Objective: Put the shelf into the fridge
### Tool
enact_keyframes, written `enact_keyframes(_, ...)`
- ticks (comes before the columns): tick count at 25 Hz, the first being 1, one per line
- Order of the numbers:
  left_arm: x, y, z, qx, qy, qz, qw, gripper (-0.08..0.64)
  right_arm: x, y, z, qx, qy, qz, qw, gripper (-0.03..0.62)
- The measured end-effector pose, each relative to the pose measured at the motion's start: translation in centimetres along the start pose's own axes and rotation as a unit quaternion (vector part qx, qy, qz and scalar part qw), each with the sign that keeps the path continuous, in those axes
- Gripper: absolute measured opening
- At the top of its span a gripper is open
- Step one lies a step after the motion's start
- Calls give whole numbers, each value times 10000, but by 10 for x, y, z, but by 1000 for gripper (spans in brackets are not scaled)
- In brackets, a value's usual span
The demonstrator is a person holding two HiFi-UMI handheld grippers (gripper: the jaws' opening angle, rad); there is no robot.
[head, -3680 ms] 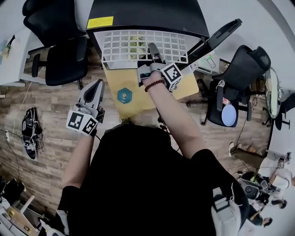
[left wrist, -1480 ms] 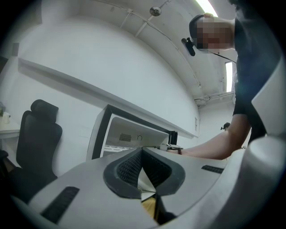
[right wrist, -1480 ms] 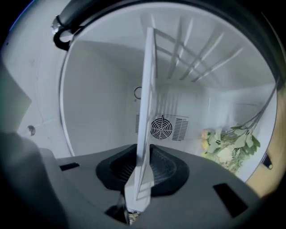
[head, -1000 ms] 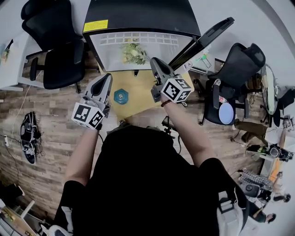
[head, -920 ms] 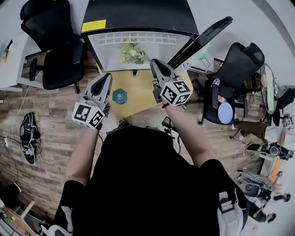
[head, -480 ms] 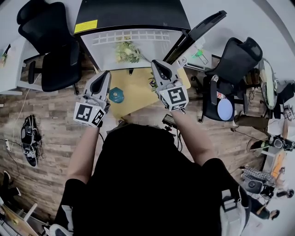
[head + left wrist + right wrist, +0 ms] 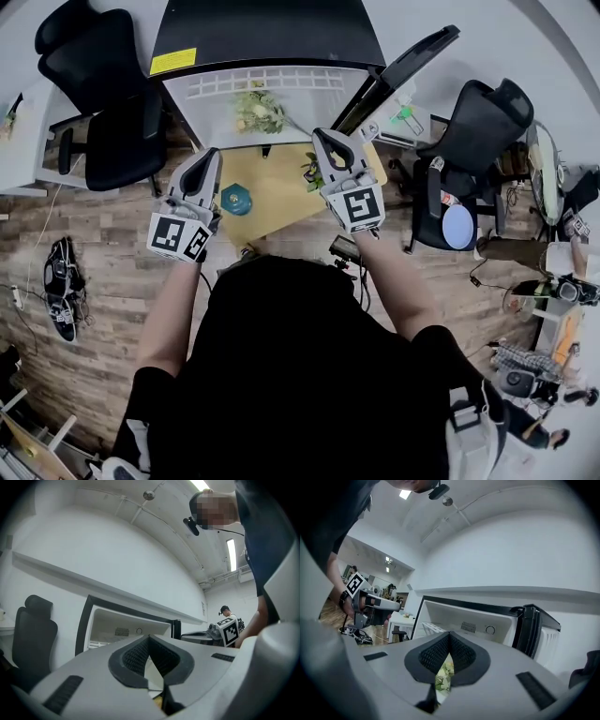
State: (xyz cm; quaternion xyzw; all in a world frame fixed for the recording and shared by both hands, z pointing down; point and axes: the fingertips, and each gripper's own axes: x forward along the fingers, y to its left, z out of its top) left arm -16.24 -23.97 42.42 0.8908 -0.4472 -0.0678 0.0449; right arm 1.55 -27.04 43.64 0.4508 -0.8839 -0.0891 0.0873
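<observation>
- A person is standing over a low yellow desk [image 7: 277, 192], holding a gripper in each hand above it.
- The fridge [image 7: 272, 33] is sitting just beyond the desk, and its black door [image 7: 398, 70] is hanging open to the right.
- The shelf [image 7: 267, 81], a white wire grid, is lying inside the fridge, well back in the white cavity, with neither gripper touching it.
- Some greens [image 7: 259, 110] are lying in the fridge, nearer the opening than the shelf.
- The left gripper [image 7: 210, 156] is hovering over the desk's left edge and pointing toward the fridge; its fingers [image 7: 136, 658] are pressing together at the tips and pinching nothing.
- The right gripper [image 7: 330, 141] is hovering over the desk's right part, close to the fridge opening; its fingers [image 7: 464, 656] are likewise pressing together at the tips, empty, with the greens showing through the gap behind them.
- A teal puck [image 7: 235, 199] is resting on the desk between the two grippers, nearer the left one.
- Black chairs are standing on the wooden floor [image 7: 84, 262], one left of the fridge [image 7: 112, 112] and one to the right [image 7: 478, 141].
</observation>
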Motion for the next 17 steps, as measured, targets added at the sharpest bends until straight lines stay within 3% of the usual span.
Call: enact_keyframes(17, -7, 3, -1, -89, 4, 88, 9999, 18, -10, -2, -7, 189, 110, -71, 9997, 14)
